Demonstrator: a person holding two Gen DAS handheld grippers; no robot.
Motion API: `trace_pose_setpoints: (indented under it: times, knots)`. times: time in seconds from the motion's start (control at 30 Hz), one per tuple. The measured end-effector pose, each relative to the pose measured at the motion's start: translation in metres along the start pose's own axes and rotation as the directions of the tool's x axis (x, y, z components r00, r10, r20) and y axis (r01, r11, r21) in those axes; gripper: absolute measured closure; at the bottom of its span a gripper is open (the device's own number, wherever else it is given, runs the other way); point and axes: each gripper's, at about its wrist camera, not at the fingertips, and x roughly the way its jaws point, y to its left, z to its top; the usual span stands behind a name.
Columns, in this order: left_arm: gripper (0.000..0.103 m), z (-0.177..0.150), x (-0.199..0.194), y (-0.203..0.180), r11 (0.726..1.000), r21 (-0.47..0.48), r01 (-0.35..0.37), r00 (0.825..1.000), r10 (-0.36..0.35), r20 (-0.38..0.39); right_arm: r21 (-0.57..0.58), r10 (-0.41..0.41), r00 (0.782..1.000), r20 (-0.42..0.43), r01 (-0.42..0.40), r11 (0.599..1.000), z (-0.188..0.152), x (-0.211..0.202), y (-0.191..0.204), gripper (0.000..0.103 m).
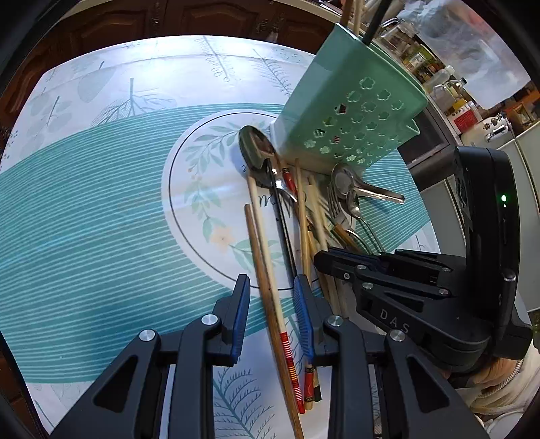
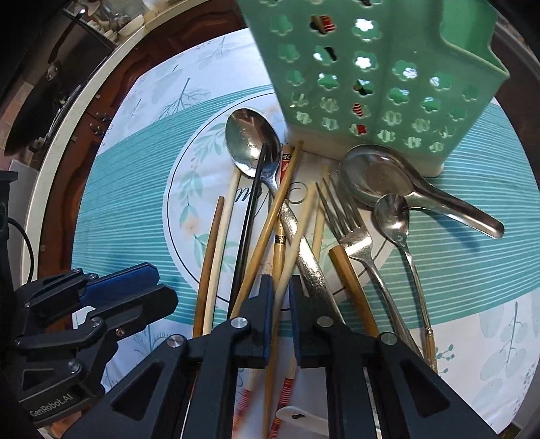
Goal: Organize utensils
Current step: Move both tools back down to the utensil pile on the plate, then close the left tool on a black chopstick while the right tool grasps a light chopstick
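Observation:
A green perforated utensil holder (image 1: 351,111) (image 2: 374,74) stands on the table mat with some sticks inside. In front of it lies a pile of chopsticks (image 1: 266,256) (image 2: 256,243), a large spoon (image 1: 256,148) (image 2: 251,141), a soup ladle spoon (image 1: 357,187) (image 2: 398,182), a small spoon (image 2: 393,216) and a fork (image 2: 351,233). My left gripper (image 1: 271,314) is open and straddles two chopsticks near their handle ends. My right gripper (image 2: 280,317) is narrowly closed around a pale chopstick (image 2: 297,246); it shows from the side in the left wrist view (image 1: 354,266).
The teal and white leaf-patterned mat (image 1: 101,202) covers a round table. Dark wooden cabinets (image 1: 168,20) stand beyond it. Bottles and jars (image 1: 449,91) crowd a counter at the right. A white object (image 2: 297,417) lies under my right gripper.

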Motion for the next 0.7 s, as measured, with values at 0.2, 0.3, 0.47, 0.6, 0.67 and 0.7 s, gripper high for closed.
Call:
trace_pose_setpoints:
  times: [0.2, 0.3, 0.47, 0.6, 0.67, 0.7]
  knots:
    - [0.078, 0.014, 0.002, -0.013, 0.999, 0.044, 0.009, 1.000, -0.008, -0.017, 0.064, 0.064, 0.997, 0.033, -0.066, 0.996, -0.003, -0.014, -0.019, 0.097]
    - [0.078, 0.020, 0.006, -0.017, 0.999, 0.049, 0.001, 0.999, 0.000, -0.034, 0.097, 0.108, 0.992, 0.057, -0.114, 0.989, -0.004, -0.023, -0.030, 0.097]
    - [0.080, 0.029, 0.014, -0.009, 1.000, -0.026, -0.009, 0.998, 0.008, -0.065, 0.119, 0.155, 0.984, 0.085, -0.164, 0.979, -0.006, -0.033, -0.047, 0.097]
    - [0.082, 0.040, 0.016, -0.008, 0.998, -0.062, -0.014, 0.998, 0.010, -0.066, 0.126, 0.189, 0.978, 0.092, -0.200, 0.972, -0.005, -0.033, -0.048, 0.097]
    - [0.082, 0.043, 0.014, -0.008, 0.997, -0.072, -0.008, 0.998, 0.003, -0.064, 0.130, 0.202, 0.975, 0.093, -0.213, 0.968, -0.004, -0.032, -0.047, 0.097]
    - [0.083, 0.045, 0.015, -0.009, 0.997, -0.077, -0.008, 0.998, 0.003, -0.063, 0.130, 0.208, 0.974, 0.094, -0.219, 0.967, -0.005, -0.032, -0.049, 0.097]
